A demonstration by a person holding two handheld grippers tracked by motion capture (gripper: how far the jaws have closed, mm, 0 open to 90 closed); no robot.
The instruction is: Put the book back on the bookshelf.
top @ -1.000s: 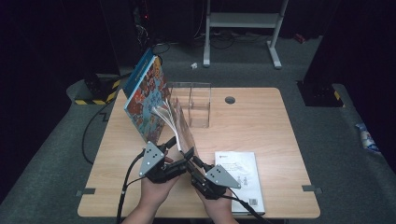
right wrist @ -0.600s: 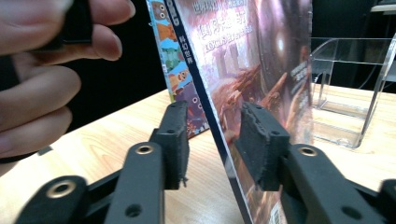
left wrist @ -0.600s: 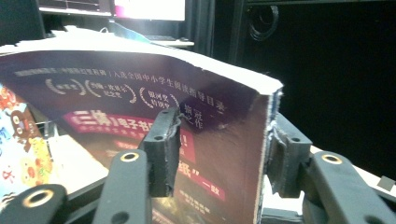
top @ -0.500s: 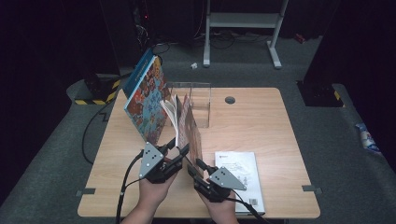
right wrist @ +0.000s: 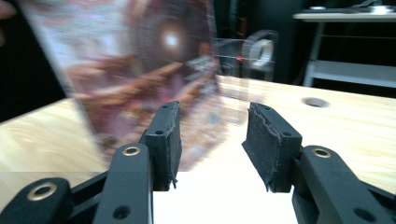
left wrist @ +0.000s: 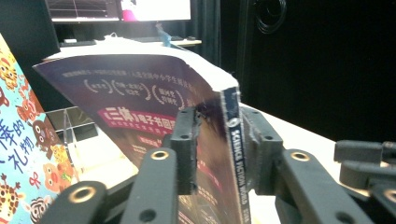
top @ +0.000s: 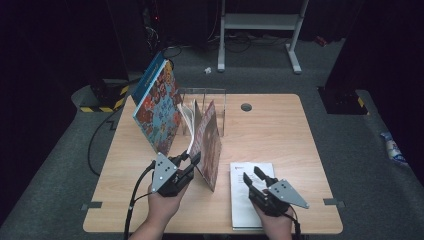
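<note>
The magazine (top: 207, 145) stands upright near the middle of the surface (top: 280, 130), its lower edge resting on the wood and its dark reddish cover facing right. In the left gripper view the spine (left wrist: 235, 154) reads "SCIENCE FICTION WORLD", and the pages fan slightly open at the top. Your left gripper (top: 186, 162) holds the magazine at its near edge: the two jaws are clamped on it, one on either side of the spine, as the left gripper view shows. The far edge of the magazine leans toward the clear acrylic rack (top: 220, 107), which stands at the far side of the surface, just behind it.

To the left of the magazine, a large picture book (top: 157, 107) with a colourful cartoon cover stands tilted, its top leaning left and away from the rack; its blue spine edge faces up and left. The two are near each other at the base.

Your right gripper (top: 256, 179) hovers to the right of the magazine, over a white booklet (top: 245, 200) that lies flat at the near edge of the surface. Its jaws stand apart with nothing between them; the right gripper view shows the gap, with the magazine cover blurred beyond the left jaw.

A round cable hole (top: 246, 107) lies in the surface to the right of the rack.
</note>
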